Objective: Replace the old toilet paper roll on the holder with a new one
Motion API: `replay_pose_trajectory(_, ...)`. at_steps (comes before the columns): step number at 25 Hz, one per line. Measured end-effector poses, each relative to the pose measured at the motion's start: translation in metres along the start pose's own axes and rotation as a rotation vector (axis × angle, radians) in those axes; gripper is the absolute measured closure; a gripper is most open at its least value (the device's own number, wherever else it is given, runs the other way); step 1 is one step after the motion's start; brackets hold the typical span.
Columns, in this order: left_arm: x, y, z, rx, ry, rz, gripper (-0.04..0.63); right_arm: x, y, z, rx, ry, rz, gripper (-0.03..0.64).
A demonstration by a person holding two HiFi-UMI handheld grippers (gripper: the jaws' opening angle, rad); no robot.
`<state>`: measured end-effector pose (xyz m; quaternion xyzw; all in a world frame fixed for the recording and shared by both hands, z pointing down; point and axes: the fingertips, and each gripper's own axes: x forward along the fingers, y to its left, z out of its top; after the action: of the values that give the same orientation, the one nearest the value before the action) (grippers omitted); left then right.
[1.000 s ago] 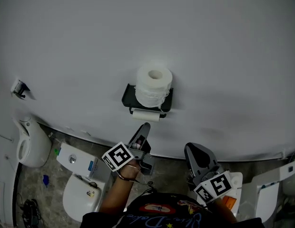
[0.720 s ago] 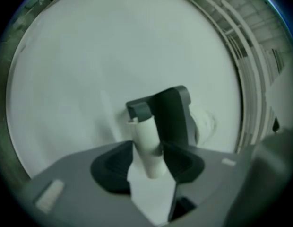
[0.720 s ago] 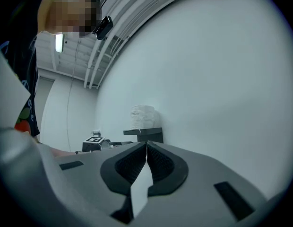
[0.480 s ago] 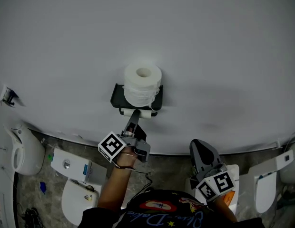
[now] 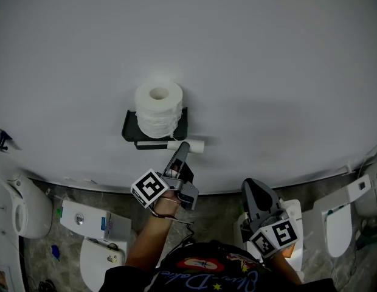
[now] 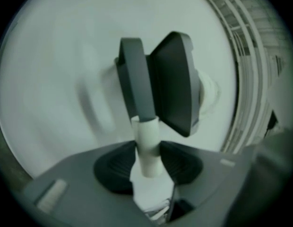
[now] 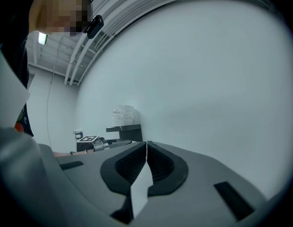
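The left gripper [image 5: 181,152] is closing its jaws on a bare white toilet-roll tube [image 5: 188,145], which is sitting between its pads [image 6: 116,162] just off the right end of the black wall holder [image 5: 131,131]. A full toilet paper roll [image 5: 158,108] is standing upright on the holder's top shelf. The right gripper [image 5: 256,201] is hanging at the lower right, well apart from the holder, with its jaws pressed together and nothing in them.

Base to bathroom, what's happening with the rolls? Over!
Left gripper closing, old tube between jaws, sticking out past holder. Right gripper shut, empty. New roll atop holder. Nothing blocking.
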<state>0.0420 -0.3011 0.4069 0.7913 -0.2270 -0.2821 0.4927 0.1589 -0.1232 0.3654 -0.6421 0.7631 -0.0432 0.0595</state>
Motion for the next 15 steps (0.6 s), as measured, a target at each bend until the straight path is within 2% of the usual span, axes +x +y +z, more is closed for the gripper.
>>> replay_pose_trajectory(4, 0.013, -0.007, -0.037, -0.045, 0.066, -0.019, 0.43, -0.015, -0.012, -0.001, 0.009, -0.005, -0.046, 0.601)
replay_pose_trajectory(9, 0.014, -0.021, -0.072, -0.038, 0.134, -0.04, 0.43, -0.03, -0.023, -0.002, 0.024, -0.009, -0.079, 0.601)
replay_pose_trajectory(11, 0.009, -0.025, -0.078, 0.017, 0.156, -0.034, 0.43, -0.032, -0.025, -0.003, 0.03, -0.01, -0.081, 0.602)
replay_pose_trajectory(15, -0.008, -0.038, -0.07, 0.192, 0.178, -0.013, 0.43, -0.028, -0.025, -0.004, 0.033, -0.011, -0.062, 0.601)
